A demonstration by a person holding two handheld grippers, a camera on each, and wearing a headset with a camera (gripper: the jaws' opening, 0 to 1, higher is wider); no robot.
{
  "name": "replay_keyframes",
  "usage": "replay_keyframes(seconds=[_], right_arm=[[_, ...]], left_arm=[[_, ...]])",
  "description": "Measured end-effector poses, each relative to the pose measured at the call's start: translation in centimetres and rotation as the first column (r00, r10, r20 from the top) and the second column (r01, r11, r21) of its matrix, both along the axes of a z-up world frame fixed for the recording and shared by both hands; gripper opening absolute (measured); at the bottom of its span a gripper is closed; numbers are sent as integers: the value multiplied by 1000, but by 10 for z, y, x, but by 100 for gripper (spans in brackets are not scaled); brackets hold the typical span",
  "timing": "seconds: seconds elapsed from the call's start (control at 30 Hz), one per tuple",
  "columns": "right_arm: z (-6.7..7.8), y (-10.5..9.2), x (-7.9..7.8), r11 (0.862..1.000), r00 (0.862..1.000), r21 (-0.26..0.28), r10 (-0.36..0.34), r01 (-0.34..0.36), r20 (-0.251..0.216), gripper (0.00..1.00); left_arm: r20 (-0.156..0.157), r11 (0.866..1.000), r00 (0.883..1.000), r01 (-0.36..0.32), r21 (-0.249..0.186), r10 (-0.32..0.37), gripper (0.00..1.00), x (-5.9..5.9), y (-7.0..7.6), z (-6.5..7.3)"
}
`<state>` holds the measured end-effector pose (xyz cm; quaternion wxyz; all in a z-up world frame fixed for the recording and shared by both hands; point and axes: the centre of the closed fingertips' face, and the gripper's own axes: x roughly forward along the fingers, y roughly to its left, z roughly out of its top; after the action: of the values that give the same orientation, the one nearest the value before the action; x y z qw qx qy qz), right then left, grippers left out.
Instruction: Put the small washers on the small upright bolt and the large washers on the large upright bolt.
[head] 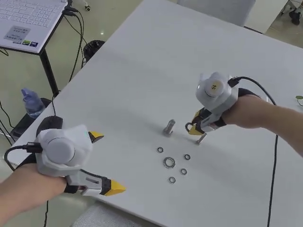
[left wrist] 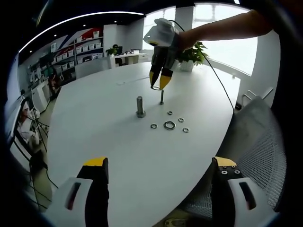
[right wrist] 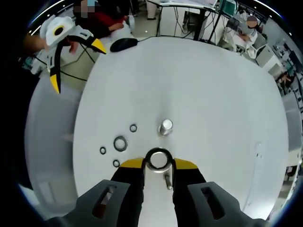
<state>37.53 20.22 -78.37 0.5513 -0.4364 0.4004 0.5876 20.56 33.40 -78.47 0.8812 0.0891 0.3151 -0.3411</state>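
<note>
My right gripper (head: 193, 128) is shut on a large washer (head: 189, 126), held a little above the white table between the large upright bolt (head: 169, 127) and the small upright bolt (head: 201, 138). In the right gripper view the large washer (right wrist: 158, 159) sits in the yellow tips, just short of the large bolt (right wrist: 165, 126), with the small bolt (right wrist: 167, 179) below. One large washer (head: 169, 163) and several small washers (head: 160, 150) lie flat in front of the bolts. My left gripper (head: 106, 163) is open near the table's front edge, holding nothing.
A laptop (head: 28, 19) stands on a side stand at the far left, with cables and a water bottle (head: 32, 101) on the floor below. A mesh chair (left wrist: 265, 142) is at the table's near edge. The table's front edge (head: 142, 215) runs close to my left gripper.
</note>
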Motion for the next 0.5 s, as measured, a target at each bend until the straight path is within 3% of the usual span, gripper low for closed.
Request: replay_keyframes(seconds=[0.23, 0.5], right_arm=[[-2, 10, 9, 1000, 1000, 4, -3, 4, -5, 21], [-3, 28, 9, 1000, 1000, 5, 18, -18, -10, 21]], left_arm=[[-7, 1000, 1000, 8, 17, -8, 90, 1, 5, -5], [-19, 1000, 1000, 10, 19, -10, 88, 2, 7, -7]])
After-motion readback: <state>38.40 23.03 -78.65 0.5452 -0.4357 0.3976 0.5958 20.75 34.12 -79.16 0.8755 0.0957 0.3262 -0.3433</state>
